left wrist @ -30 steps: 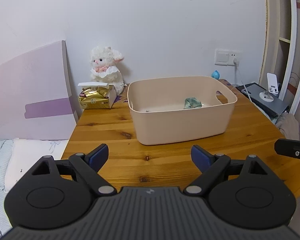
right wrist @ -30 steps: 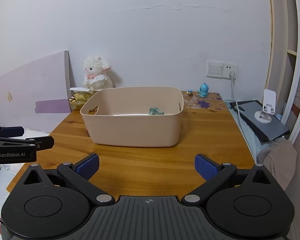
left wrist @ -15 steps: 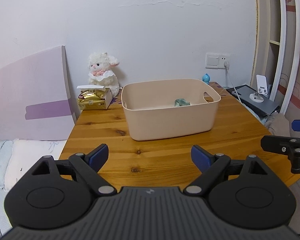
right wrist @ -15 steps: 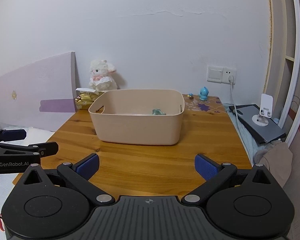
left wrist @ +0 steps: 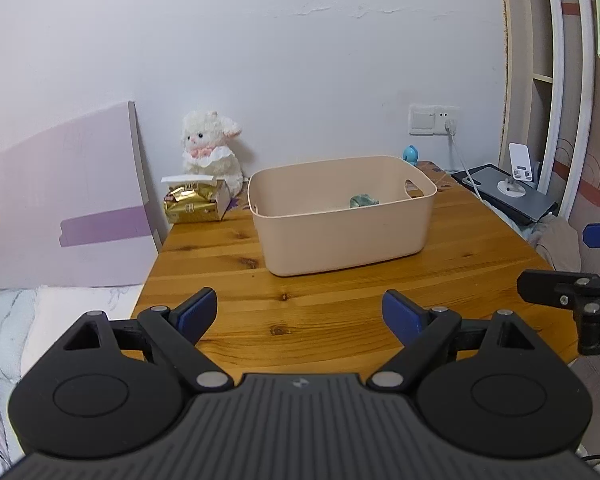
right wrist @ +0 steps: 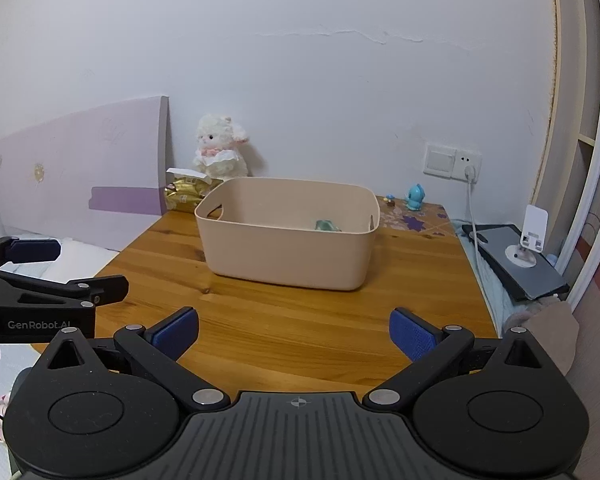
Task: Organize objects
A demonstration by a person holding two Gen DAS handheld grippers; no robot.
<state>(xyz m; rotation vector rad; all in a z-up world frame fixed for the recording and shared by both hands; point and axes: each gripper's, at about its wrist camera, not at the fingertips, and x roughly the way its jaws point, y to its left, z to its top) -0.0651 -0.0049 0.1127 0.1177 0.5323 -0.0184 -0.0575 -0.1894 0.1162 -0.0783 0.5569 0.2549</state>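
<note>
A beige plastic bin [left wrist: 342,216] [right wrist: 288,236] stands on the wooden table [left wrist: 340,304] [right wrist: 312,320]. A small green object [left wrist: 363,201] [right wrist: 326,225] lies inside it. Behind it stand a white plush lamb [left wrist: 210,148] [right wrist: 219,147] and a gold tissue pack [left wrist: 194,202] [right wrist: 186,194]. A small blue figurine [left wrist: 411,154] [right wrist: 415,197] stands at the back right. My left gripper [left wrist: 300,314] is open and empty above the table's near edge. My right gripper [right wrist: 294,332] is open and empty, also near the front edge.
A purple board [left wrist: 60,200] leans against the wall at the left, beside a bed [left wrist: 4,320]. A wall socket with a white cable [right wrist: 470,172] is at the back right. A dark tablet with a white stand [right wrist: 520,256] lies right of the table.
Both grippers have drawn back from the bin and risen a little; the bin looks smaller and farther. The jaws stayed open.
</note>
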